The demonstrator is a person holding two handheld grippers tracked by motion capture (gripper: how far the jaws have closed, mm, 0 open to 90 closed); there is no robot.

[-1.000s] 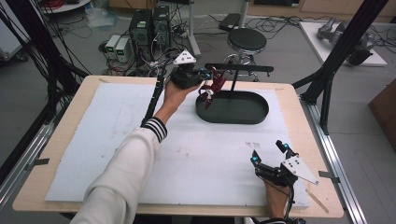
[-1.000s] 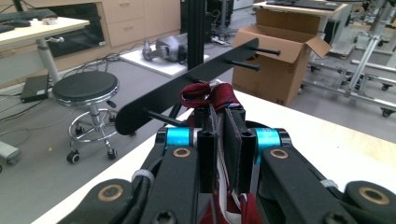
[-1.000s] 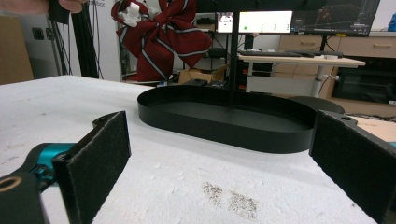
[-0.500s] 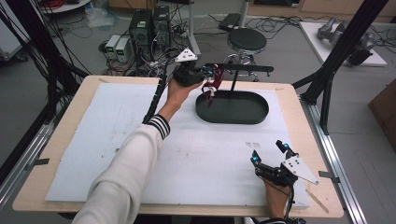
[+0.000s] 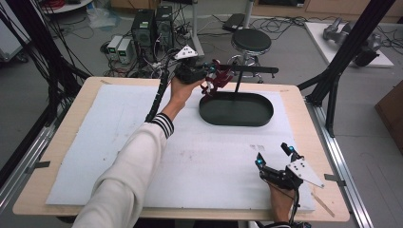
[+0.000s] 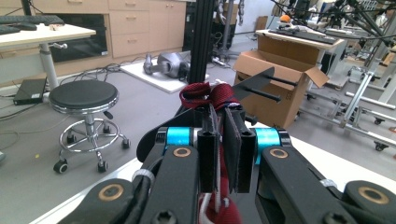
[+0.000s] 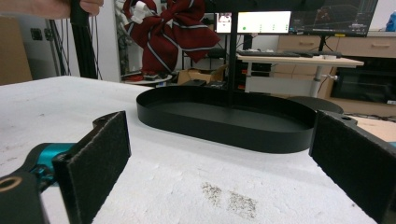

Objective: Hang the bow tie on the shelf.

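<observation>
Since a second ago your left gripper (image 5: 205, 72) has carried the red cloth (image 5: 217, 80) a little toward the far edge and closer to the stand's crossbar (image 5: 252, 70), while your right gripper (image 5: 275, 156) has stayed where it was at the near right of the table (image 5: 71, 118). Start with the white mat (image 5: 104, 142) that covers most of the table: it is bare apart from the black oval tray (image 5: 236, 110) at the far middle, from which a thin post (image 5: 237, 83) rises to the crossbar. The cloth hangs in the air above the tray's left end, just beside the crossbar's left tip, and whether it touches the bar yet you cannot tell from above. In the left gripper view your jaws stand nearly together, clamped on a fold of the cloth (image 6: 205, 95), with a white tag or cord (image 6: 205, 205) trailing below. In the right gripper view the pads (image 7: 98, 154) stand wide apart with nothing between them, aimed at the tray (image 7: 224, 123). The cloth looks light, soft and floppy; it will sag and swing rather than hold a shape, so a pinch on a bunched fold near the top, as you have it, seems the surest hold. It should not slip much against the foam pads, and it is hardly fragile, but a loose loop could snag on the bar's end. The stand looks slender and may tip if you drag the cloth sideways.
</observation>
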